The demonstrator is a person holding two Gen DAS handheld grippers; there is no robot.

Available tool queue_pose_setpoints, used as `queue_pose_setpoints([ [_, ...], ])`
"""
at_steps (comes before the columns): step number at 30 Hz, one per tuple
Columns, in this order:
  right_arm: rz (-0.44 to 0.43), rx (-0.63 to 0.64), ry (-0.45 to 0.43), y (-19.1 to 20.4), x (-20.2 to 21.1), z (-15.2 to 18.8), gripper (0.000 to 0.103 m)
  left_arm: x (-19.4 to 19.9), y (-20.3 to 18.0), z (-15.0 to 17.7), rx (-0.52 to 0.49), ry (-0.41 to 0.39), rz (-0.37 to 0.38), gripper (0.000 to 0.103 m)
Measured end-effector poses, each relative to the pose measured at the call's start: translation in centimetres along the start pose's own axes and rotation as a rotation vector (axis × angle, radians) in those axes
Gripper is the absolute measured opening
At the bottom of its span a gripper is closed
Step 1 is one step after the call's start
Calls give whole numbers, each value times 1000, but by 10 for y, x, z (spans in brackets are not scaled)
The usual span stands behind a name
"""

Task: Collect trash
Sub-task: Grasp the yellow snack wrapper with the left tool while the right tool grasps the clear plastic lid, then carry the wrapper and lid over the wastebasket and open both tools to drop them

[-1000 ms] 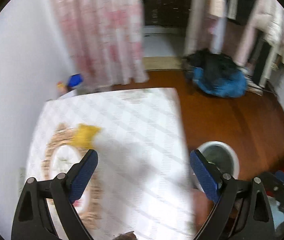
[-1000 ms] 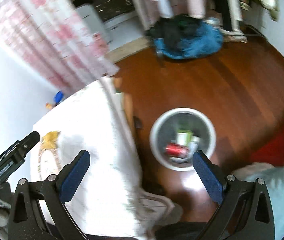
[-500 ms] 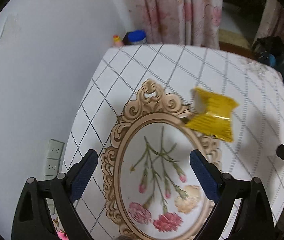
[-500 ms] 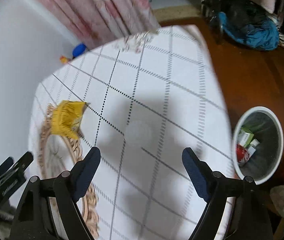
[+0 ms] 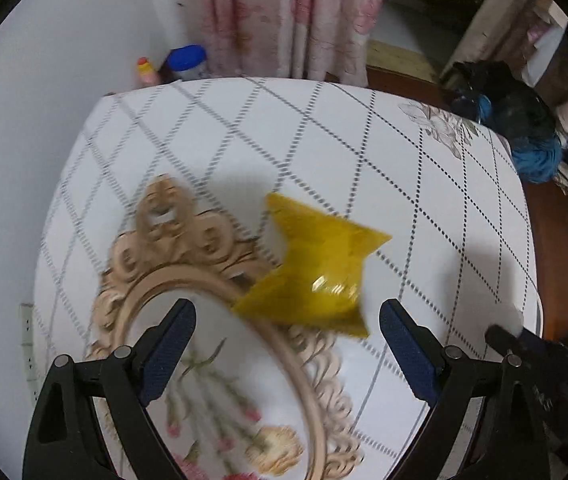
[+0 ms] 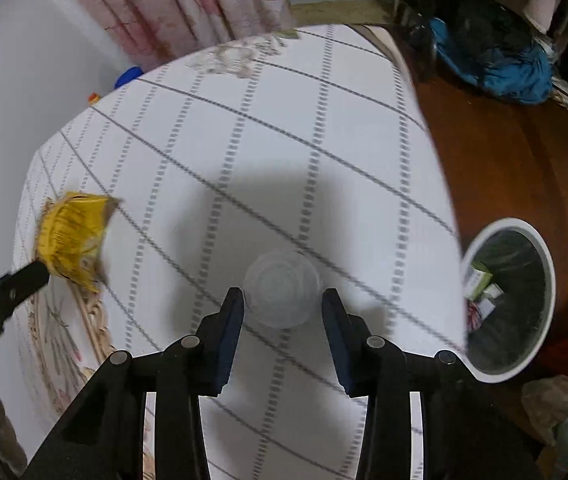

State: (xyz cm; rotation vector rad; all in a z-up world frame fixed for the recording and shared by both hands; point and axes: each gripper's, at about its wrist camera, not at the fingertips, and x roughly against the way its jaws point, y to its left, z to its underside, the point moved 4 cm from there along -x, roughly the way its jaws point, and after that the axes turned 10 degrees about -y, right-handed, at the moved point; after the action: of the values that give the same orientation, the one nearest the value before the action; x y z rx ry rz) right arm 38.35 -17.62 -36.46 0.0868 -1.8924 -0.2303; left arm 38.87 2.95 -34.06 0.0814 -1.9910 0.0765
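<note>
The yellow wrapper (image 5: pixel 316 276) is motion-blurred, its print unreadable, and the bin's (image 6: pixel 524 376) contents are too small to identify.

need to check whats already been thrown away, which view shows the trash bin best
The right wrist view. The white-rimmed trash bin stands on the wooden floor beside the table, seen from above, so you look straight in: a few small cartons and something red lie at the bottom. The left wrist view shows none of it, only the table and the yellow wrapper.

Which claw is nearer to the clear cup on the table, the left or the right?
Right. The right claw has the clear cup between its pads. The left claw is off to the side, open over the yellow wrapper.
</note>
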Motion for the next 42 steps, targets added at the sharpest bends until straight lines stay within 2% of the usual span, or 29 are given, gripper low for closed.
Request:
queue_pose_setpoints([
  [5,15,23,21,-4,-1,-4,43,-18,-15,-6,-32,8,13,92],
  [7,23,28,28,-1,-3,-6,44,-20,-15,-8,-40,-2,-1,64],
  [8,30,34,31,0,-4,-6,44,-20,-15,-9,-42,-3,-15,62],
  [10,35,35,32,0,-4,-7,45,-19,-12,-10,-35,-15,-1,47],
  [13,35,36,28,1,-5,-8,45,-16,-11,-10,-41,-30,3,38],
  [20,51,61,3,3,-3,-7,42,-3,-12,-5,-57,-71,-29,36],
  [28,2,52,-42,8,22,5,42,47,-11,2,-59,-167,-53,36],
  [35,-61,51,-148,10,84,15,42,112,-23,21,-51,-248,-33,36],
  [42,-108,10,-290,-21,170,20,42,181,-67,34,-76,-342,39,36],
])
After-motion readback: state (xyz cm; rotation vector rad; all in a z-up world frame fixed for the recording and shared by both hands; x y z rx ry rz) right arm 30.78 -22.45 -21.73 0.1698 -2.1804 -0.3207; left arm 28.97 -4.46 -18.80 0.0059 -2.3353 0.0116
